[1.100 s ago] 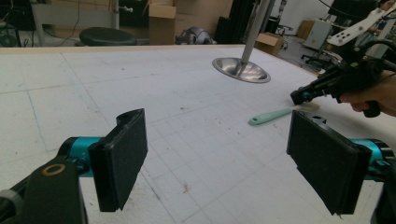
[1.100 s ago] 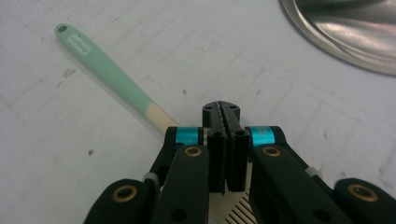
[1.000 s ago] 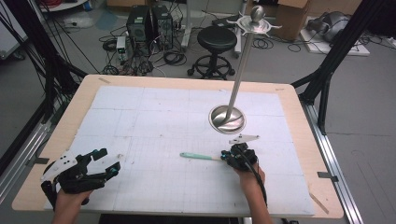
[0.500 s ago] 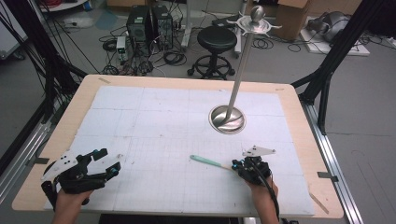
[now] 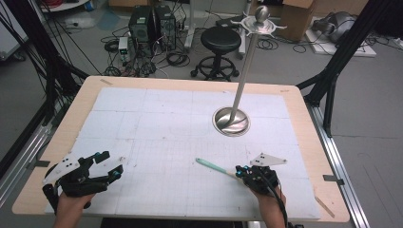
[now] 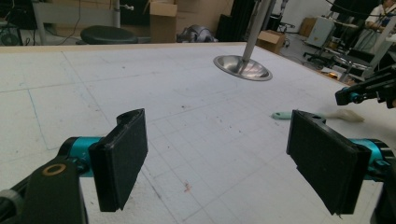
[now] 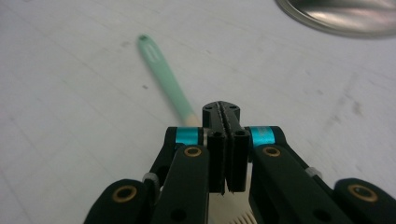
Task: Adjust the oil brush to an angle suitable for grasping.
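The right gripper (image 5: pixel 243 172), at the lower right of the high view, is clenched on a green toothbrush (image 5: pixel 211 166). Its handle points to the upper left. The left gripper (image 5: pixel 104 165), at the lower left, is released with jaws wide apart.

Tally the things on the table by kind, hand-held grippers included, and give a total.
Hand-held gripper: 2, the left hand-held gripper with jaws open, the right hand-held gripper shut on the green-handled utensil.
Green-handled utensil: 1.
Metal stand with round base and upright pole: 1.
Total: 4.
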{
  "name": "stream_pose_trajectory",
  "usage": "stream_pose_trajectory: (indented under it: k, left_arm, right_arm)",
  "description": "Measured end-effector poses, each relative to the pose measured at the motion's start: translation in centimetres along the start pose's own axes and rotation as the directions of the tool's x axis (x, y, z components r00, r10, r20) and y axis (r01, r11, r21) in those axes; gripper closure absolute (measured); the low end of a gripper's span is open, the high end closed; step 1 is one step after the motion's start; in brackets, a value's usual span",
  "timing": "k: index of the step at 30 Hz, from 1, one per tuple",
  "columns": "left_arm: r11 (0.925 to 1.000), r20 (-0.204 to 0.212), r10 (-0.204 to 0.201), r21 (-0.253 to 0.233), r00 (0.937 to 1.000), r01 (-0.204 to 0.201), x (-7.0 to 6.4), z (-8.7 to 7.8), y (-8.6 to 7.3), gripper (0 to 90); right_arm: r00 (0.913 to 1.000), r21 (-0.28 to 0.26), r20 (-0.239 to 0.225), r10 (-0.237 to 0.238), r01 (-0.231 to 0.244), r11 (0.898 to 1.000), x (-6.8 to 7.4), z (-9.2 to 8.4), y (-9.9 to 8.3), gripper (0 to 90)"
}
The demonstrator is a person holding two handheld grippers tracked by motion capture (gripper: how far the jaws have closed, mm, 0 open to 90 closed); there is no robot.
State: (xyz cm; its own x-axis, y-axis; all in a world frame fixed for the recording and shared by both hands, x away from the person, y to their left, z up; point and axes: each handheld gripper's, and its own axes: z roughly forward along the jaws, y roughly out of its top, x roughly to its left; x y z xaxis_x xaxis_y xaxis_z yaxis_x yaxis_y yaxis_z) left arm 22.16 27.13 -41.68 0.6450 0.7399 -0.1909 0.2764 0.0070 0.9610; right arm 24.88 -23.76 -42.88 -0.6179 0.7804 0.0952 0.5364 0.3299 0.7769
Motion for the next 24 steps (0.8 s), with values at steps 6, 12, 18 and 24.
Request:
stream_pose_trajectory:
  k: [6,12,18,24]
  left_arm:
    - [1.0,-0.001,0.003,0.005,1.0,-0.003,0.0,0.0,0.0,20.9]
    - [1.0,0.001,-0.002,0.001,1.0,0.002,0.0,-0.1,0.0,20.9]
    - [1.0,0.004,0.002,0.004,1.0,-0.002,0.0,0.0,0.0,20.9]
    - [1.0,0.006,-0.003,0.003,1.0,0.003,0.0,0.0,-0.1,20.9]
  right_arm:
    - [0.9849,0.023,-0.137,-0.106,0.11,0.994,2.9,3.2,1.6,89.0]
    - [0.9818,0.091,-0.135,-0.134,0.147,0.985,4.1,6.6,2.9,89.5]
    - [0.9888,0.097,-0.097,-0.113,0.123,0.988,3.1,6.7,3.1,89.6]
    - [0.9966,0.09,-0.041,-0.072,0.076,0.993,1.8,6.5,3.1,89.5]
